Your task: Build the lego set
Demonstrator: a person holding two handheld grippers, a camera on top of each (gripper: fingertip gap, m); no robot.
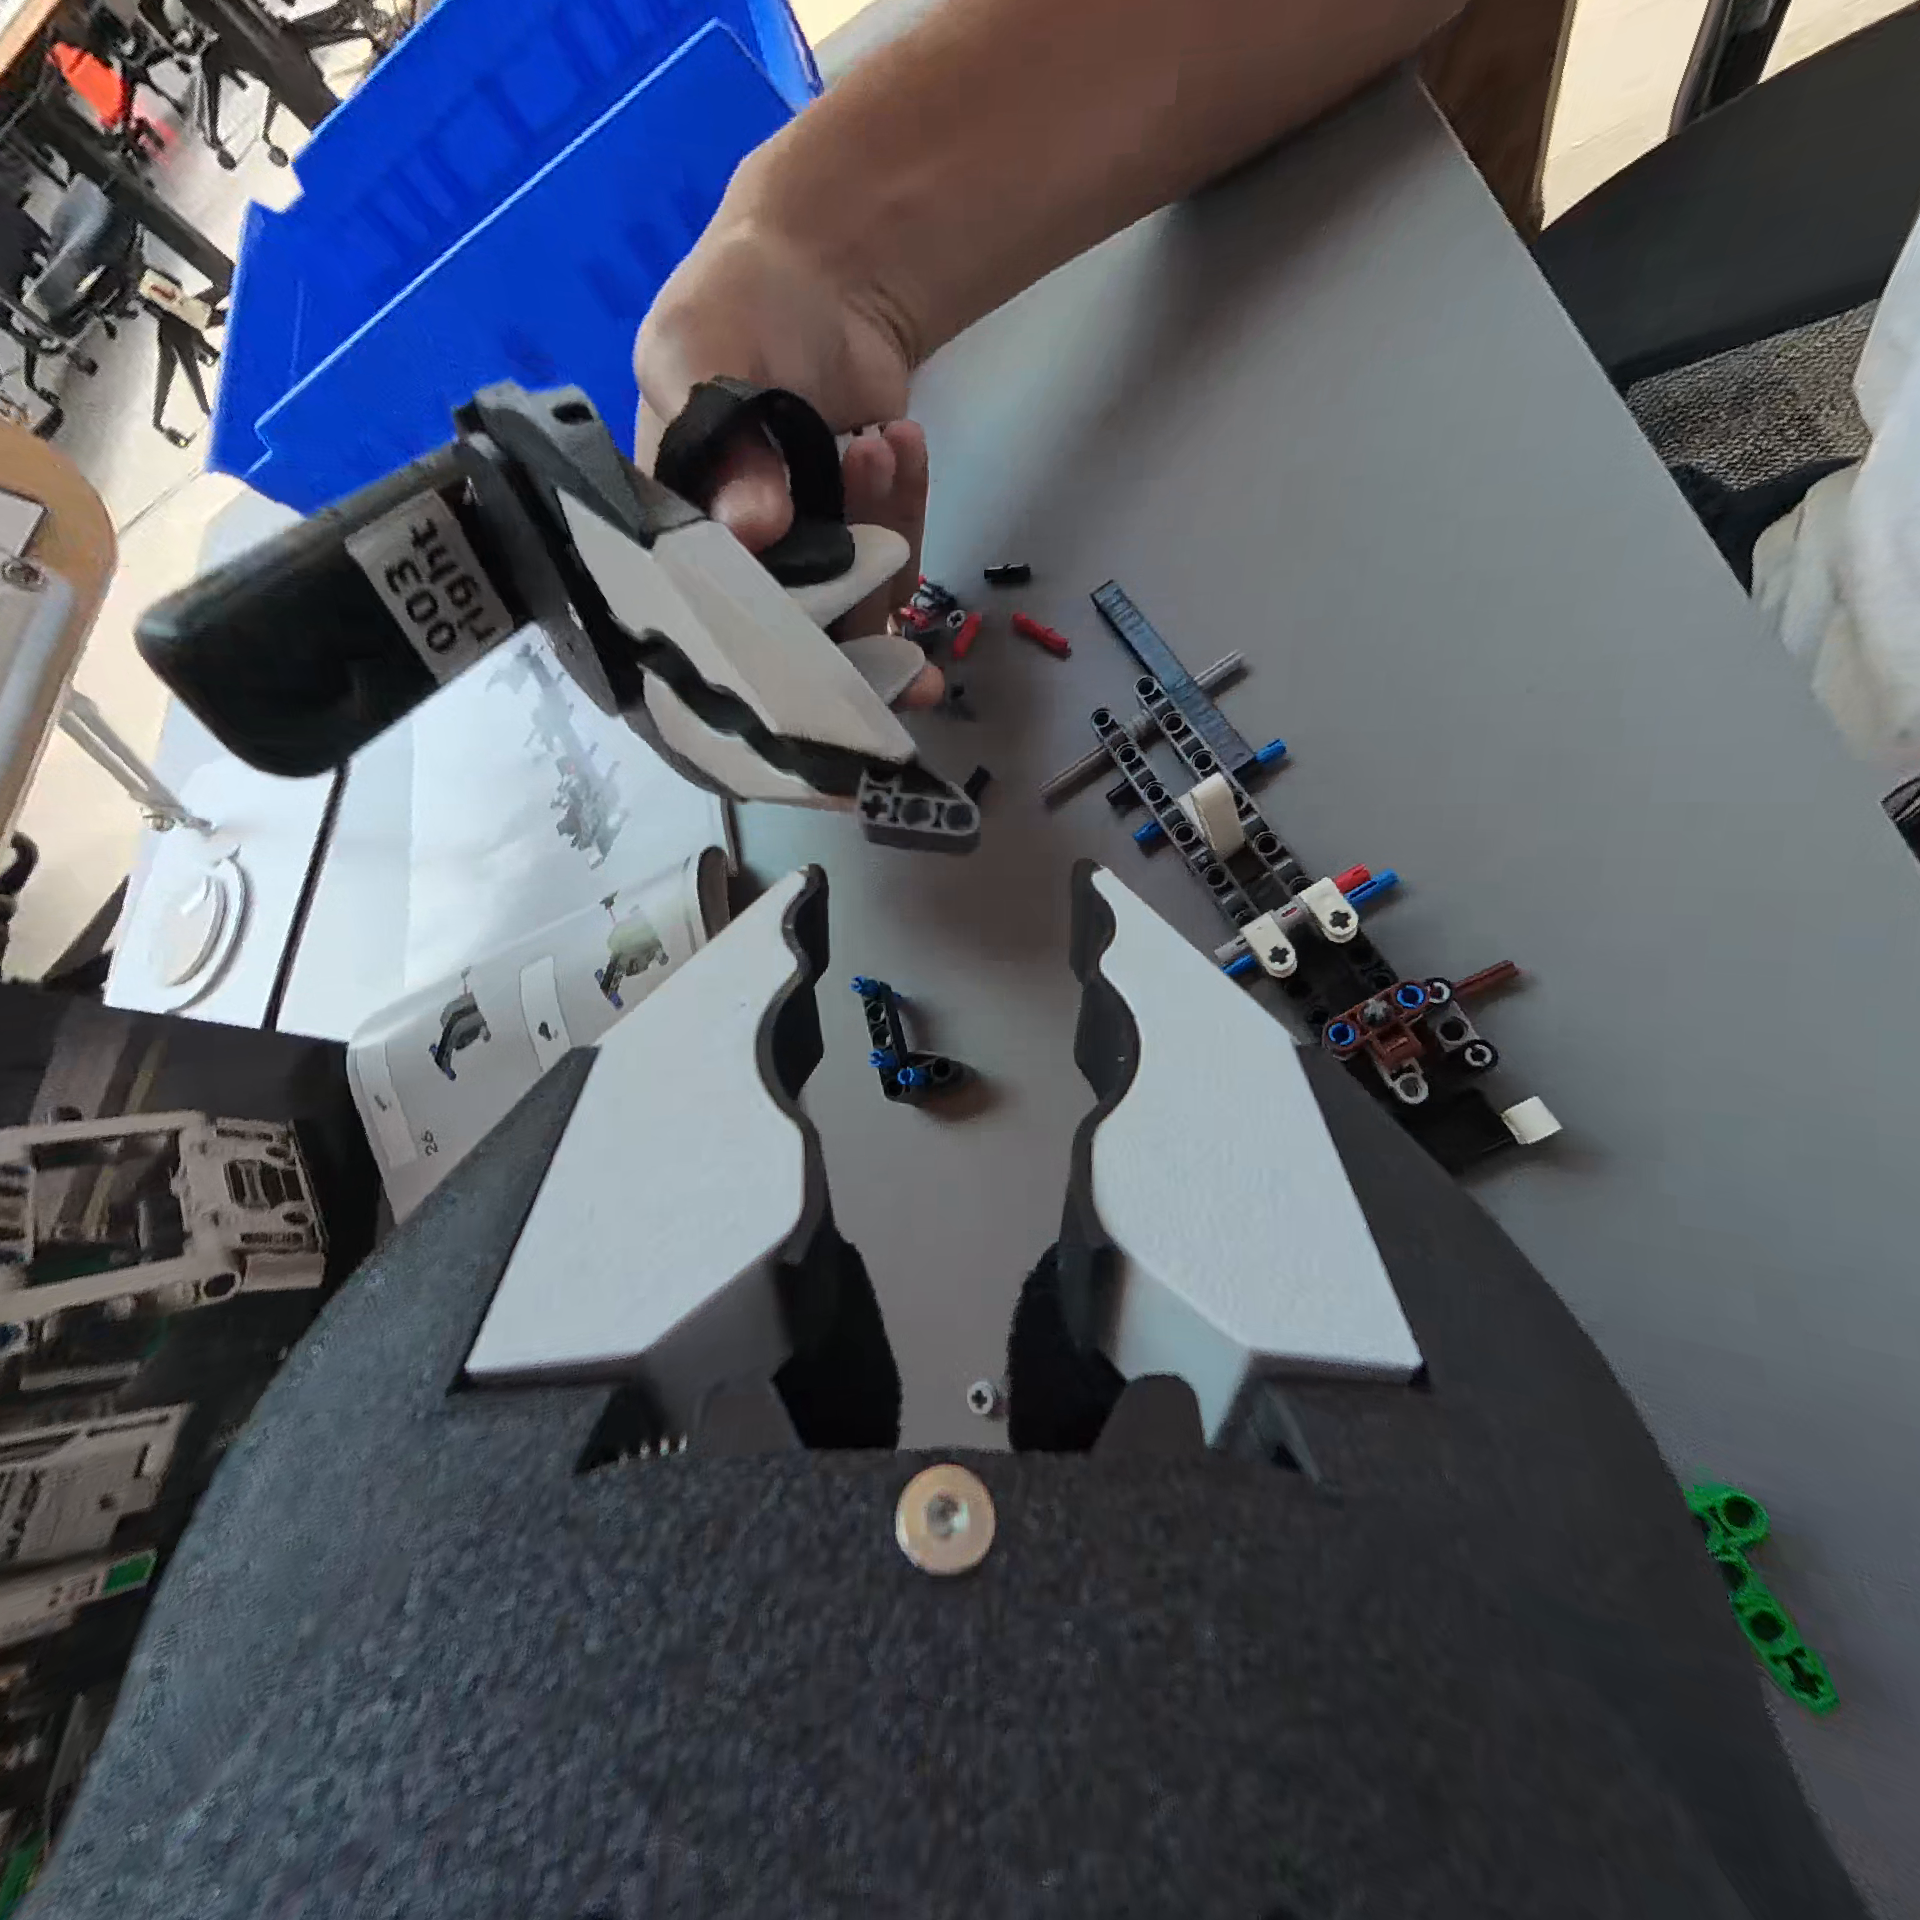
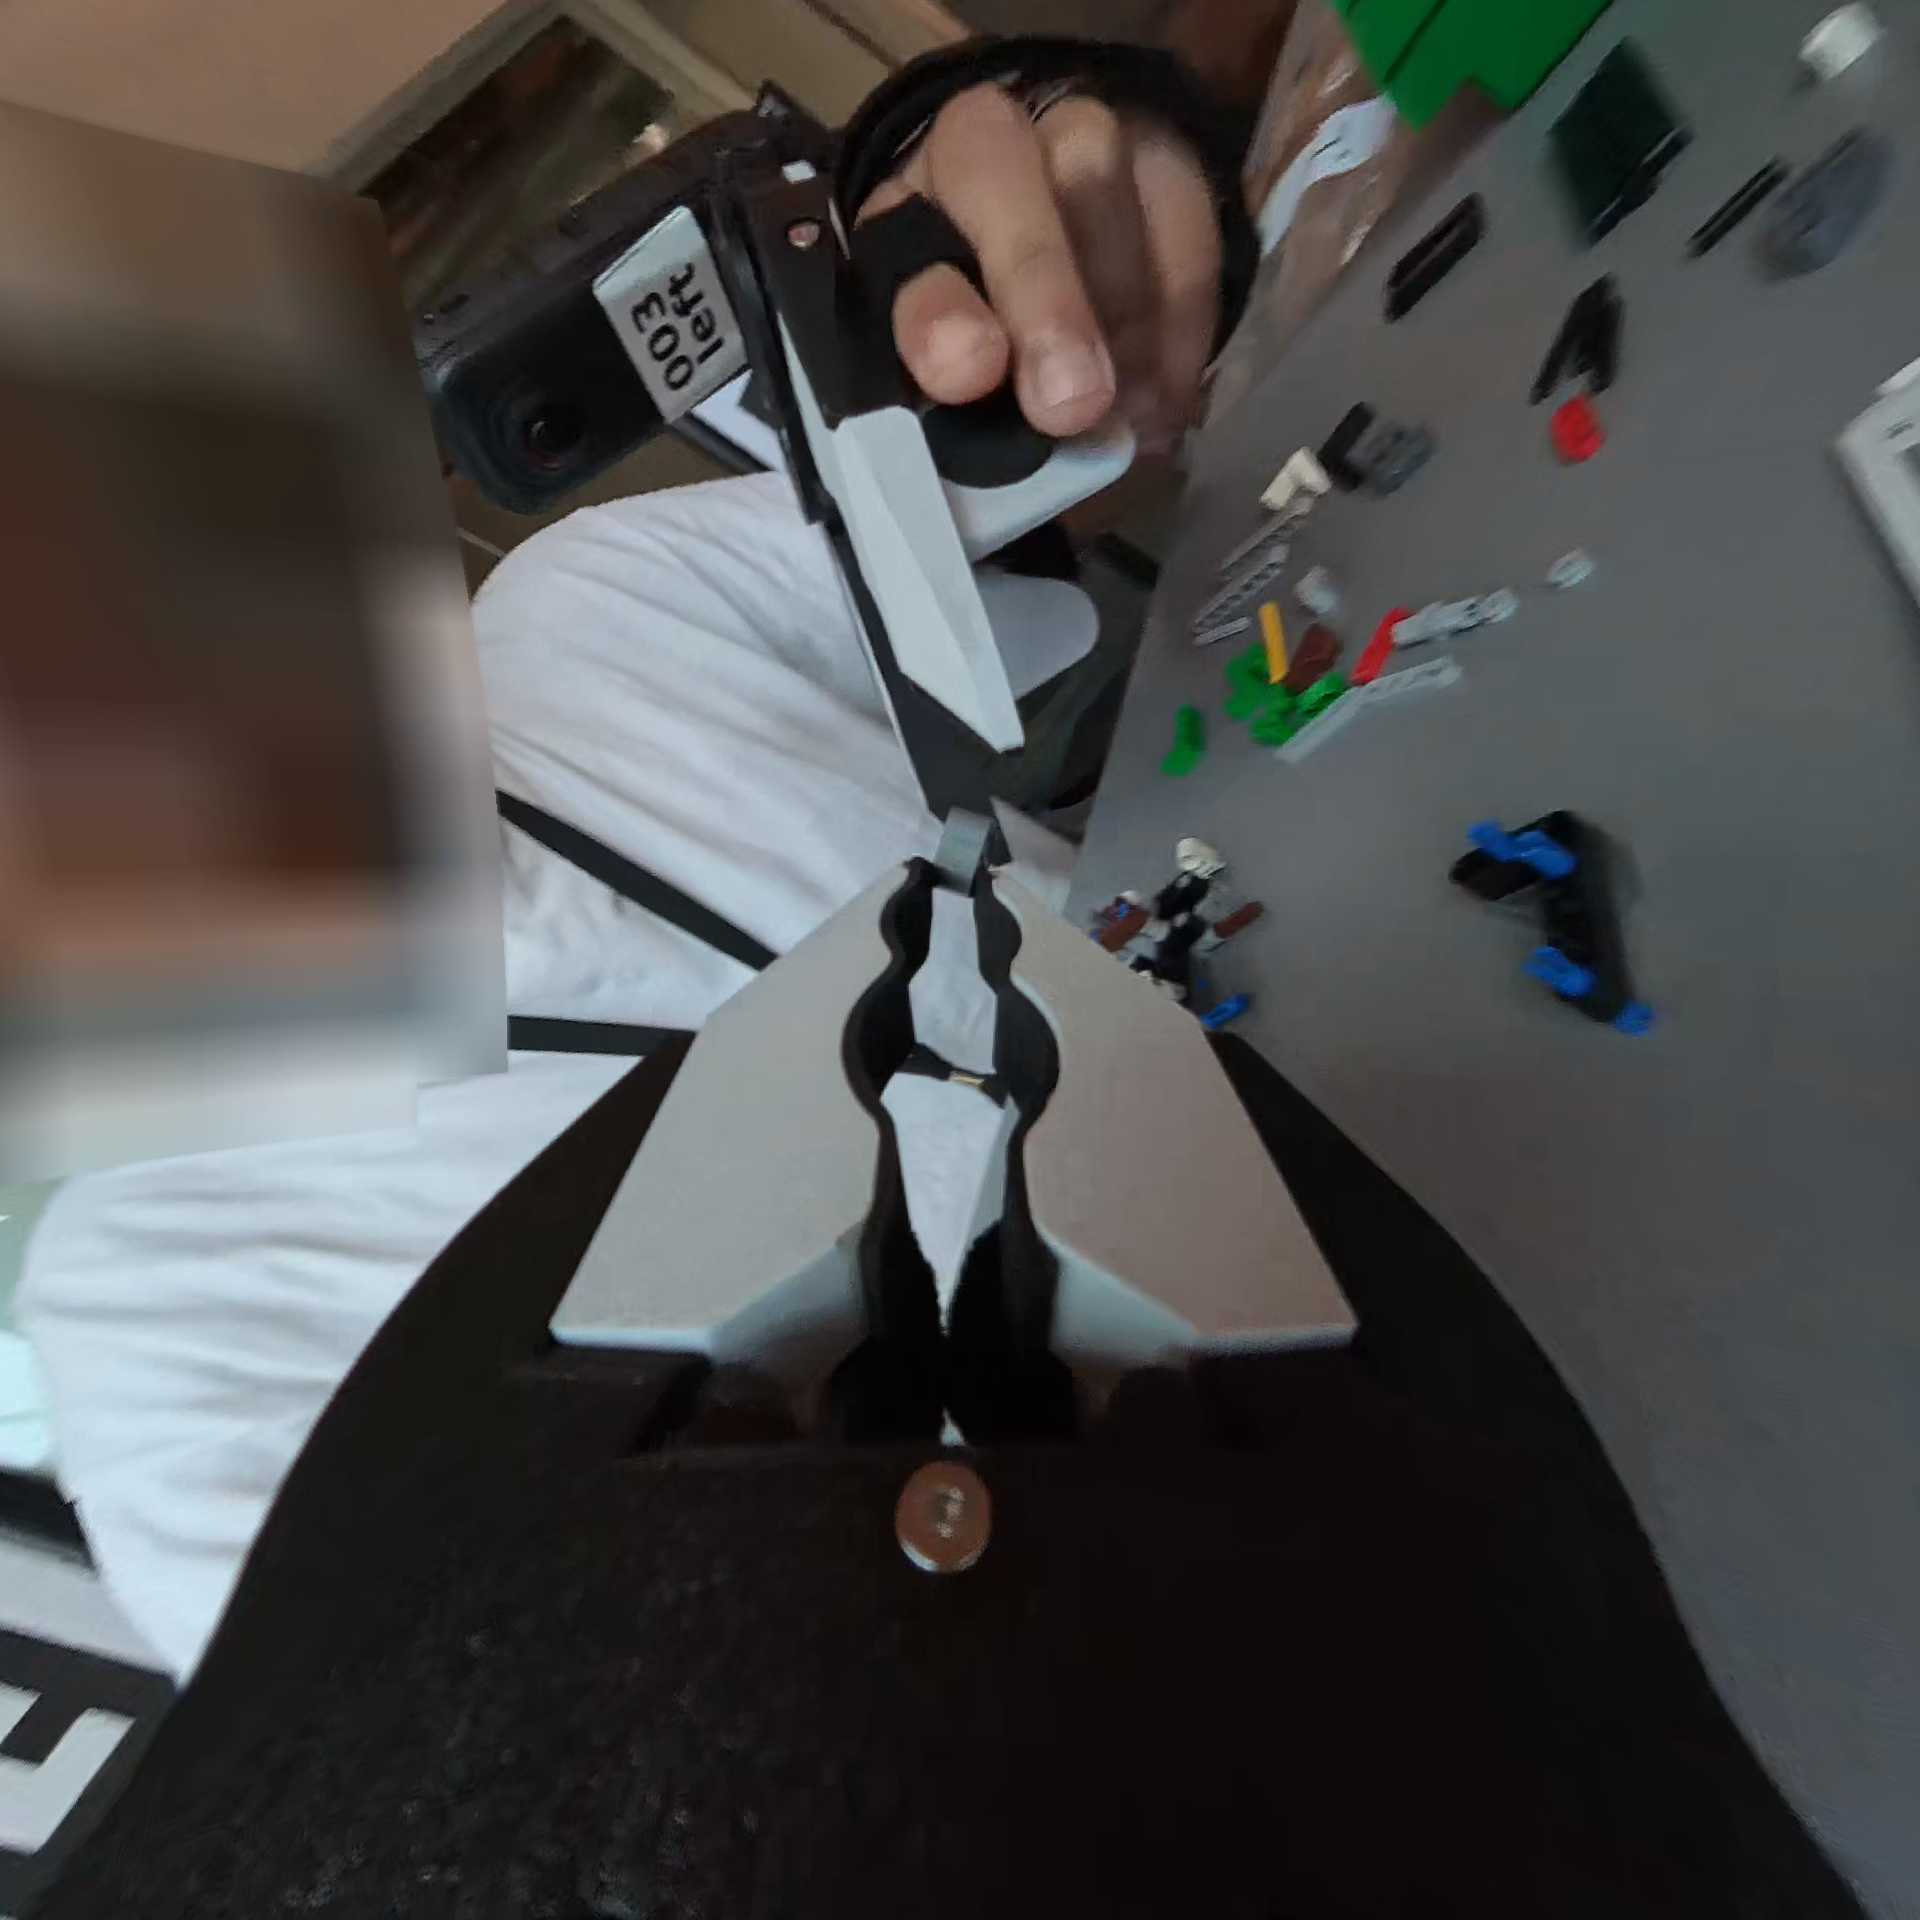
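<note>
- The right tongs point(image 1: 888, 784) are clamped on a small dark grey beam piece point(image 1: 920, 805), held above the grey counter point(image 1: 1351, 499).
- The same grey piece point(image 2: 961, 854) sits pinched at the fingertips in the right wrist view, which is blurred, so the contact looks firm rather than certain.
- The left tongs point(image 1: 951, 914) stand wide open with nothing between them, above a black angled piece with blue pins point(image 1: 904, 1044).
- A long black and grey assembly point(image 1: 1278, 883) lies to the right; an open instruction booklet point(image 1: 499, 831) lies to the left.
</note>
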